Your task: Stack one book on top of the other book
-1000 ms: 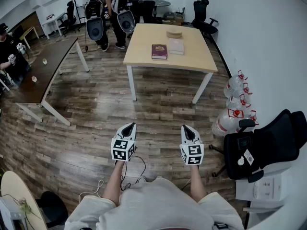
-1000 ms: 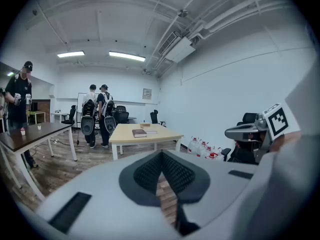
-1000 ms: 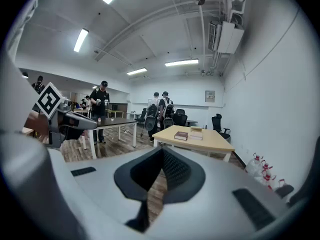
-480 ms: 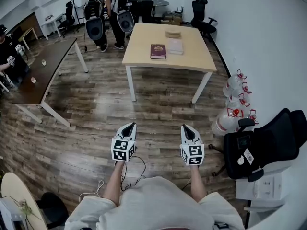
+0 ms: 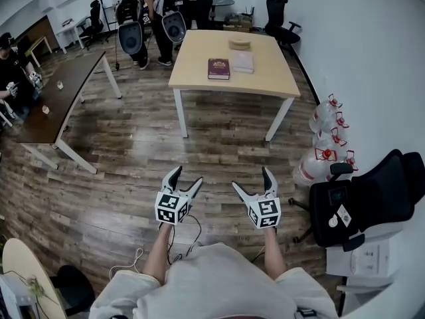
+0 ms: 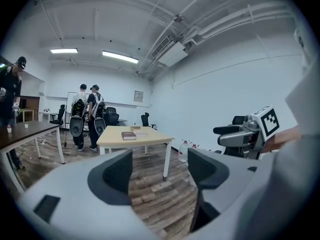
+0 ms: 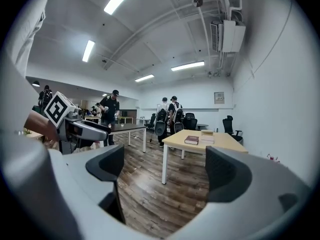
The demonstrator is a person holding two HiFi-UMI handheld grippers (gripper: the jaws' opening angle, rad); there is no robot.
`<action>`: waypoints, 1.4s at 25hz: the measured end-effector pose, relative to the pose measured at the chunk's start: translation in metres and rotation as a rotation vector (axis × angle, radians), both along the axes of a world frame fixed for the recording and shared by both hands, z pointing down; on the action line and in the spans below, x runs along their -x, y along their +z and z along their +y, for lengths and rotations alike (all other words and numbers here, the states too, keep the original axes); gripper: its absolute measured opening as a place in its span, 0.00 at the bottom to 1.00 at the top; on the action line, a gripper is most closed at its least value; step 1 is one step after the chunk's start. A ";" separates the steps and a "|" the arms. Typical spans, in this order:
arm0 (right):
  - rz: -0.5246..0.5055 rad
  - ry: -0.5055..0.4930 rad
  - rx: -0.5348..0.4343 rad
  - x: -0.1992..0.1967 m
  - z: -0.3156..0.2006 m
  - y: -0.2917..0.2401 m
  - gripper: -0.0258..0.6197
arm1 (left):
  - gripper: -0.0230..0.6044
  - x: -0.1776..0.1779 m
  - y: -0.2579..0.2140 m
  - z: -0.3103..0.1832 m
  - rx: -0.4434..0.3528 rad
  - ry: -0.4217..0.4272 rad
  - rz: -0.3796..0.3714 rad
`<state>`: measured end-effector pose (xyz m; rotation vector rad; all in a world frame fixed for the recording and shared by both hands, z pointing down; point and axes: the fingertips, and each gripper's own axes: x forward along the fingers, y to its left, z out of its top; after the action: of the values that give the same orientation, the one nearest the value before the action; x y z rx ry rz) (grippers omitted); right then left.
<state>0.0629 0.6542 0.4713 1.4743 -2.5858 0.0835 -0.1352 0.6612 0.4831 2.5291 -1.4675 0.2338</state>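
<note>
The left gripper (image 5: 186,176) and right gripper (image 5: 252,179) had just opened wide, empty, the maroon book (image 5: 219,68) and pale book (image 5: 243,62) side by side on the far table (image 5: 199,75).

Maroon book (image 5: 218,68): dark red cover noted. Pale book (image 5: 243,62): whitish cover, faintly pink. Light table (image 5: 265,78): tan wood top, legs painted white. Dark table (image 5: 63,105): deep brown top, white legs. Floor (image 5: 133,151): laid in grey-brown wood-grain planks. Office chair (image 5: 372,198): black. Water jugs (image 5: 327,119): clear, marked with red. Wall (image 5: 372,45): painted white.
</note>
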 end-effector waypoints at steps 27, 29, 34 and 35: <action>0.003 -0.028 0.001 -0.057 -0.006 0.008 0.75 | 0.57 -0.058 0.003 0.000 0.003 -0.048 -0.026; 0.004 -0.034 0.003 -0.059 -0.011 0.010 0.75 | 0.57 -0.059 0.003 -0.003 0.004 -0.053 -0.029; 0.010 -0.043 0.006 -0.060 -0.025 0.014 0.75 | 0.57 -0.059 0.006 -0.018 0.004 -0.064 -0.028; 0.010 -0.044 0.005 -0.059 -0.029 0.014 0.75 | 0.57 -0.058 0.006 -0.022 0.003 -0.065 -0.027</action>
<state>0.1221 0.6256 0.4857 1.4119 -2.6064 0.0768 -0.0770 0.6393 0.4896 2.4808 -1.5554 0.2602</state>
